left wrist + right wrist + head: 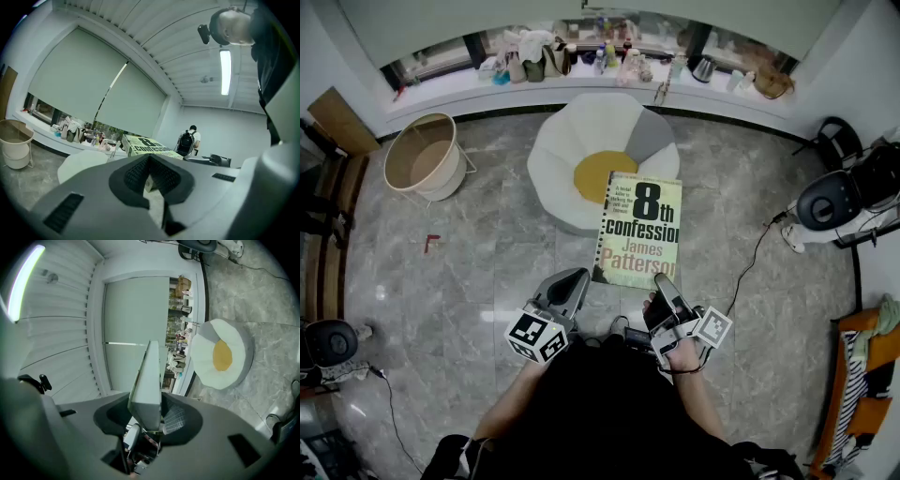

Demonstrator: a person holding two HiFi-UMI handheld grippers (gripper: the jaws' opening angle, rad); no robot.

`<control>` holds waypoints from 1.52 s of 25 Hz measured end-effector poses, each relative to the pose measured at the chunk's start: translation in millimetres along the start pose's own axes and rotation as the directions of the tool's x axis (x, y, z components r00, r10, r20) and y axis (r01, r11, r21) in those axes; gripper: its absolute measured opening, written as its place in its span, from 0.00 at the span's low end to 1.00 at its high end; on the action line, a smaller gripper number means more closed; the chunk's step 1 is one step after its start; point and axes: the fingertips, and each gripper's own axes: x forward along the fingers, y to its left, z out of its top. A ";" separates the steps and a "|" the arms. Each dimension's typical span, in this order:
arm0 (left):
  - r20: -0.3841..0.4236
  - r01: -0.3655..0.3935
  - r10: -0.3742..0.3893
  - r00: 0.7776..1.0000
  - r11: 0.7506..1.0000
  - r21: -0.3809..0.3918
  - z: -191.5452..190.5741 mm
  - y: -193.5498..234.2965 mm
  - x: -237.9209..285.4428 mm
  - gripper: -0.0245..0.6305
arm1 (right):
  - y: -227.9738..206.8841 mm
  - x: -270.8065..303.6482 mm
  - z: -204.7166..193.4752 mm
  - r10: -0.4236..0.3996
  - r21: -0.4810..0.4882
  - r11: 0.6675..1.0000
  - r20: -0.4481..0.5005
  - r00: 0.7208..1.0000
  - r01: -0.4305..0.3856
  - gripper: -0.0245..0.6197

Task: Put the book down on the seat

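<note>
Paperback book with a yellow-green cover and black title print (639,228), clamped at its near edge, right of the middle, by the right gripper (663,289); jaws closed onto the book's thickness, pads pressing both faces, seen edge-on in the right gripper view (147,385). Held flat, cover up, clear of the grey marble-patterned floor (469,253). Far edge overlapping, from the head view, the near right rim of the round white fried-egg-shaped seat cushion with a yellow centre (581,141); not resting on it. Left gripper (570,281) just beside the book's near left corner, jaws drawn together at the tips, gripping nothing, with the book (145,146) ahead of them and the seat (82,164) lower and to the left. Seat top bare apart from its own yellow patch (222,356). Bare floor left of the seat, with a beige round basket (424,157) well apart on that side. Cluttered white window ledge (581,80) close behind the seat's far rim. Black office chair (830,197) and thin black cable (752,258) on the right, well apart from the book's right edge.
</note>
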 end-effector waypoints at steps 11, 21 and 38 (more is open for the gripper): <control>-0.018 -0.001 0.001 1.000 1.000 0.006 1.1 0.7 4.7 0.05 | -1.5 1.5 2.4 0.004 -0.001 1.000 -0.001 1.000 -0.004 0.32; -0.012 -0.016 0.016 1.000 1.000 0.013 4.2 3.3 6.6 0.05 | -9.2 1.6 4.3 -0.013 0.042 0.999 -0.002 1.000 0.013 0.32; -0.006 -0.127 0.127 0.992 0.991 -0.035 0.3 -9.1 18.1 0.05 | -17.3 -3.2 11.4 -0.033 0.070 0.997 -0.093 0.995 0.040 0.32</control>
